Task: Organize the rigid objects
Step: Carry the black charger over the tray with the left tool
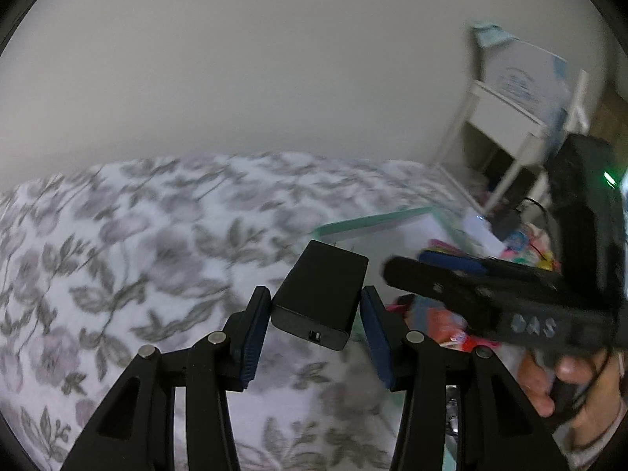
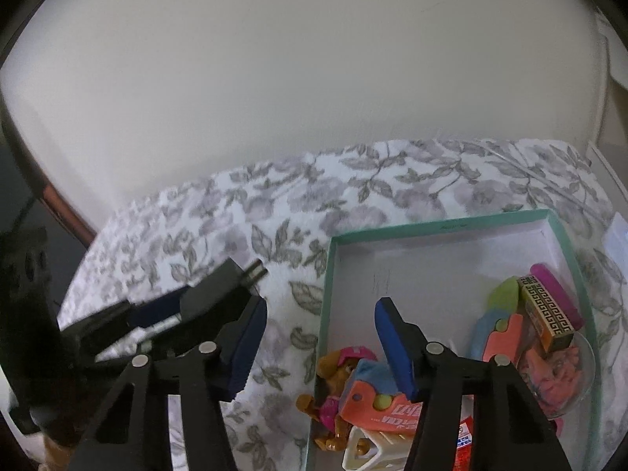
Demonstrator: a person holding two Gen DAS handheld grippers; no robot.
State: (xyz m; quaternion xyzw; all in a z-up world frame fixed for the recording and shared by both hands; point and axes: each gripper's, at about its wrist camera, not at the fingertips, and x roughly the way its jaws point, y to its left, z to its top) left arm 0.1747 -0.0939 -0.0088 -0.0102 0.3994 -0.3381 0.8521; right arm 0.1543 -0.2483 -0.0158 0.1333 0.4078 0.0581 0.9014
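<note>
Black charger [image 1: 320, 298] clamped in left gripper [image 1: 316, 320], lifted over the floral bedspread [image 1: 117, 235] just left of the teal box [image 2: 443, 225]; long axis along the fingers, prongs forward, port end toward camera. Right gripper [image 2: 320, 337] angled down over the box's left wall, jaws part-open, holding nothing.

We saw a black charger block [image 1: 320, 294] tilted above the floral bedding. Our teal-rimmed box [image 2: 439, 227] held bright toys
</note>
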